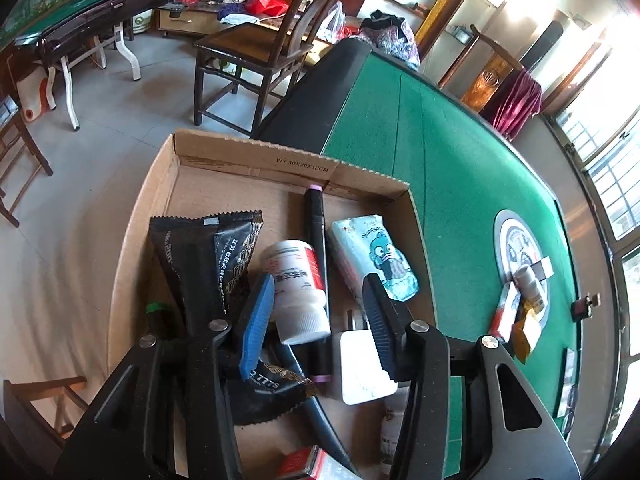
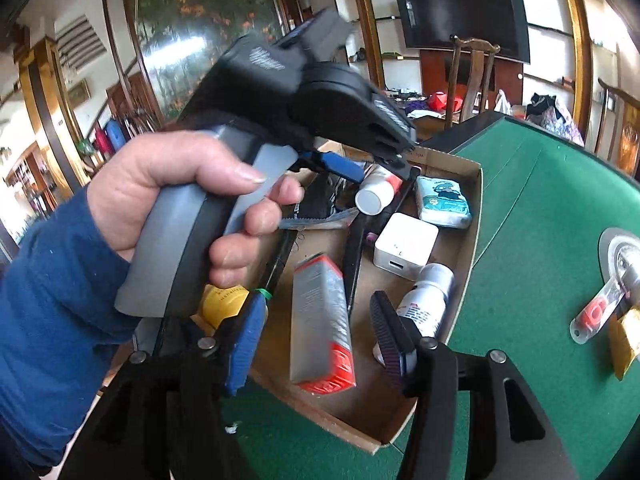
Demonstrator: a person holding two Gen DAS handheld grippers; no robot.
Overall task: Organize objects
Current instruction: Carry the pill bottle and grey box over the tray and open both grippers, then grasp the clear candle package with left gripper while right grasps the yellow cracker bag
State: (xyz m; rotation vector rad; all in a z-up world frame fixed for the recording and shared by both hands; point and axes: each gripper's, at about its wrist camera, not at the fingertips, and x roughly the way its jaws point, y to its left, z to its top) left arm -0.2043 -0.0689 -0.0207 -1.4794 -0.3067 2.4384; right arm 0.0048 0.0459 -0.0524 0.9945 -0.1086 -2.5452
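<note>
An open cardboard box on the green table holds a black sachet, a black marker, a tissue pack and a white charger cube. My left gripper stands open over a white pill bottle, which lies between the pads untouched. In the right wrist view a hand holds that left gripper over the same bottle. My right gripper is open above a grey and red carton, beside a white spray bottle.
Small packets and a tube lie on the table's round centre disc; in the right wrist view a clear tube and a yellow packet lie there. A wooden chair stands past the table's far edge. A blue sleeve fills the left.
</note>
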